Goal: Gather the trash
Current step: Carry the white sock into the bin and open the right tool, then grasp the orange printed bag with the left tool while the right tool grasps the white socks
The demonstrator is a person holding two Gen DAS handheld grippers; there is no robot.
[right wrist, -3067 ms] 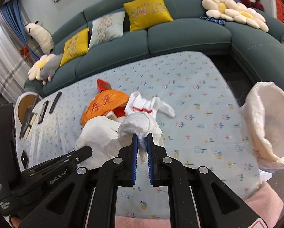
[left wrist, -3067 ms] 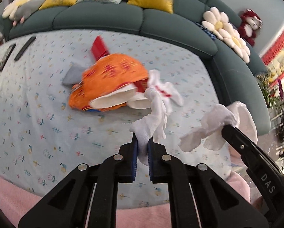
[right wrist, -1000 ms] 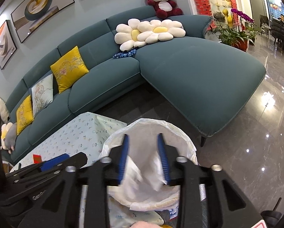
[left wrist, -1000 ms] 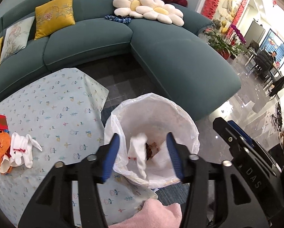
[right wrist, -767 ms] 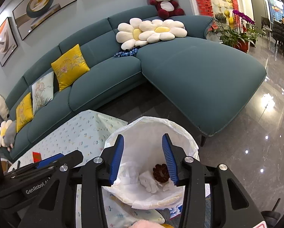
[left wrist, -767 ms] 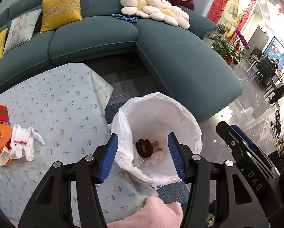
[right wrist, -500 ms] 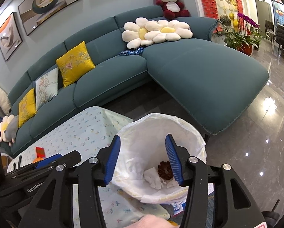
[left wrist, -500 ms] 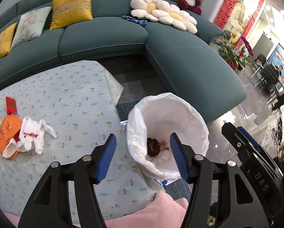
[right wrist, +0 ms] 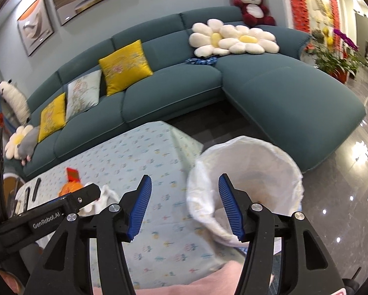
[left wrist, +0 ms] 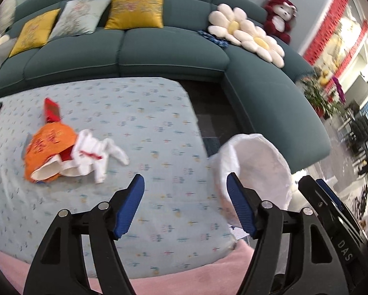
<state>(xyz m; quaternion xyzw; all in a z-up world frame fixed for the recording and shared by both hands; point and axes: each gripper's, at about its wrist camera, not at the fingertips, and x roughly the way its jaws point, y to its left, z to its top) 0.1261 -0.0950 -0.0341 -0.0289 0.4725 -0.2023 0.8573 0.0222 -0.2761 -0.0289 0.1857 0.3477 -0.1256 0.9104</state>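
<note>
My left gripper (left wrist: pixel 185 183) is open and empty above the table's near right part. My right gripper (right wrist: pixel 182 184) is open and empty too, beside the bin. The white-lined trash bin (left wrist: pixel 257 157) stands off the table's right edge; it also shows in the right wrist view (right wrist: pixel 248 172). On the table's left lie an orange wrapper (left wrist: pixel 50 145), crumpled white paper with red marks (left wrist: pixel 95 151) and a red packet (left wrist: pixel 51 110). In the right wrist view the wrapper (right wrist: pixel 69 188) and the red packet (right wrist: pixel 72 174) peek past the left gripper's body.
The table has a light blue flowered cloth (left wrist: pixel 159 127). A teal corner sofa (left wrist: pixel 174 49) with yellow cushions wraps behind and to the right. Dark remotes (right wrist: pixel 31 190) lie at the table's far left. A glossy floor (right wrist: pixel 344 172) is to the right.
Both grippers opened over the bin and dropped their white paper into it. Both have since swung left, from above the bin toward the table.
</note>
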